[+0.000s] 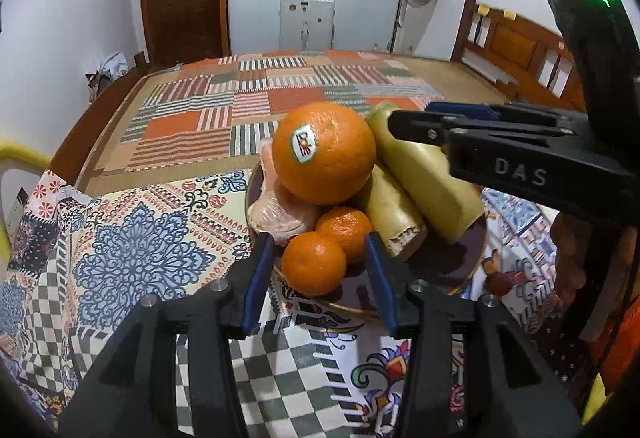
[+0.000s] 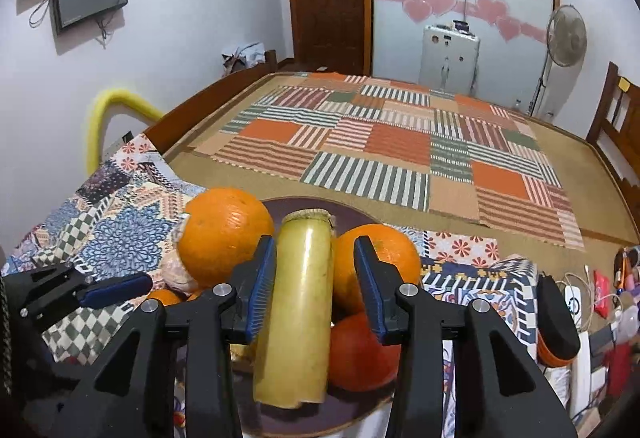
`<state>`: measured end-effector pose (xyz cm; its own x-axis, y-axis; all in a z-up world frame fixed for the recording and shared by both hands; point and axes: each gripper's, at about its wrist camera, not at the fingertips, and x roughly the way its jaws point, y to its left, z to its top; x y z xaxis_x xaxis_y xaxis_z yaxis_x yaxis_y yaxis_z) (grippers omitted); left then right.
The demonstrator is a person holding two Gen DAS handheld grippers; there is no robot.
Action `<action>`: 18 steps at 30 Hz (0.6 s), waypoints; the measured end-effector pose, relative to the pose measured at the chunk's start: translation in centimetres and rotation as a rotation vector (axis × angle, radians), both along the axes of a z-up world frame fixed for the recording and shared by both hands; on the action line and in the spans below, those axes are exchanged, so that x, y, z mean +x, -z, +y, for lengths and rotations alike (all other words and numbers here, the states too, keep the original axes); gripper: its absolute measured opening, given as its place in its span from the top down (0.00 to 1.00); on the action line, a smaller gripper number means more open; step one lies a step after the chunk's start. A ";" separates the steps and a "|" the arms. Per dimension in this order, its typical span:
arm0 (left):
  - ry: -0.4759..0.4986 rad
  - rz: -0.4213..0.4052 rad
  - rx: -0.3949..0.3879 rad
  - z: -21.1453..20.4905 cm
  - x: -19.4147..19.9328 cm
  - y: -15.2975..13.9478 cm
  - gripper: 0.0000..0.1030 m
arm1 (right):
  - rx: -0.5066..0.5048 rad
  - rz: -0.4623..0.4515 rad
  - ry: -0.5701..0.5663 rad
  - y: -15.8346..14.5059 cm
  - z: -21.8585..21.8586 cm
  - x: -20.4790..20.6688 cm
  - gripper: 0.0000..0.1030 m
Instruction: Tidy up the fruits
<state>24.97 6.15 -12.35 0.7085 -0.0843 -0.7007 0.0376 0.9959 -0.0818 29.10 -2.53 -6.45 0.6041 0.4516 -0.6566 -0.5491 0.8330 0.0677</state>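
Patchwork cloth (image 1: 132, 238) covered the desk before a wooden bed (image 1: 120, 98); left gripper (image 1: 316, 274), jaws spread, flanked a small orange (image 1: 314, 264) on the plate (image 1: 448, 262). Right view: right gripper (image 2: 316, 286), jaws spread, straddled a pale yellow fruit piece (image 2: 300, 310)

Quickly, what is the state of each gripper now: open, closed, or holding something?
Left gripper: open, a small orange between its fingers, not gripped.
Right gripper: open around a yellow fruit piece, gap on one side.

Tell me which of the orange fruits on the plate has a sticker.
The big orange on top of the pile: it carries a white label on its side. The two small oranges below it are plain.
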 end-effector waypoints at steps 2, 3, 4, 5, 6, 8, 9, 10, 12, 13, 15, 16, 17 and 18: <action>-0.005 -0.015 -0.014 0.4 -0.7 -0.6 0.52 | 0.005 -0.026 -0.001 -0.9 -0.7 -1.0 0.64; -0.009 -0.025 -0.017 0.6 -1.1 -1.0 0.52 | 0.006 -0.036 -0.003 -1.2 -1.0 -1.4 0.64; -0.013 -0.033 -0.020 0.7 -1.5 -1.4 0.52 | 0.008 -0.048 -0.005 -1.7 -1.5 -2.1 0.63; -0.018 -0.044 -0.026 0.9 -2.0 -2.0 0.52 | 0.011 -0.056 -0.006 -2.0 -1.6 -2.5 0.63; -0.023 -0.053 -0.029 1.2 -2.4 -2.4 0.52 | 0.013 -0.063 -0.008 -2.2 -1.8 -3.0 0.63; -0.033 -0.073 -0.029 1.6 -3.4 -3.4 0.52 | 0.019 -0.079 -0.010 -2.7 -2.2 -4.0 0.63; -0.038 -0.082 -0.027 1.8 -3.9 -3.9 0.52 | 0.024 -0.087 -0.012 -3.0 -2.5 -4.5 0.63; -0.042 -0.090 -0.024 2.0 -4.3 -4.3 0.51 | 0.030 -0.095 -0.015 -3.3 -2.8 -5.2 0.63; -0.052 -0.104 -0.022 2.5 -5.4 -5.2 0.51 | 0.043 -0.102 -0.020 -3.7 -3.2 -6.2 0.63; -0.055 -0.107 -0.021 2.6 -5.7 -5.5 0.50 | 0.049 -0.103 -0.023 -3.8 -3.4 -6.8 0.63; -0.066 -0.115 -0.011 3.1 -6.8 -6.1 0.49 | 0.052 -0.104 -0.028 -3.8 -3.6 -7.4 0.63; -0.069 -0.117 -0.005 3.3 -7.3 -6.1 0.49 | 0.050 -0.108 -0.028 -3.8 -3.8 -8.0 0.63; -0.072 -0.117 0.002 3.5 -7.8 -6.2 0.49 | 0.047 -0.110 -0.027 -3.7 -3.8 -8.3 0.63; -0.075 -0.114 0.007 3.8 -8.3 -6.2 0.48 | 0.043 -0.113 -0.026 -3.5 -3.9 -8.7 0.63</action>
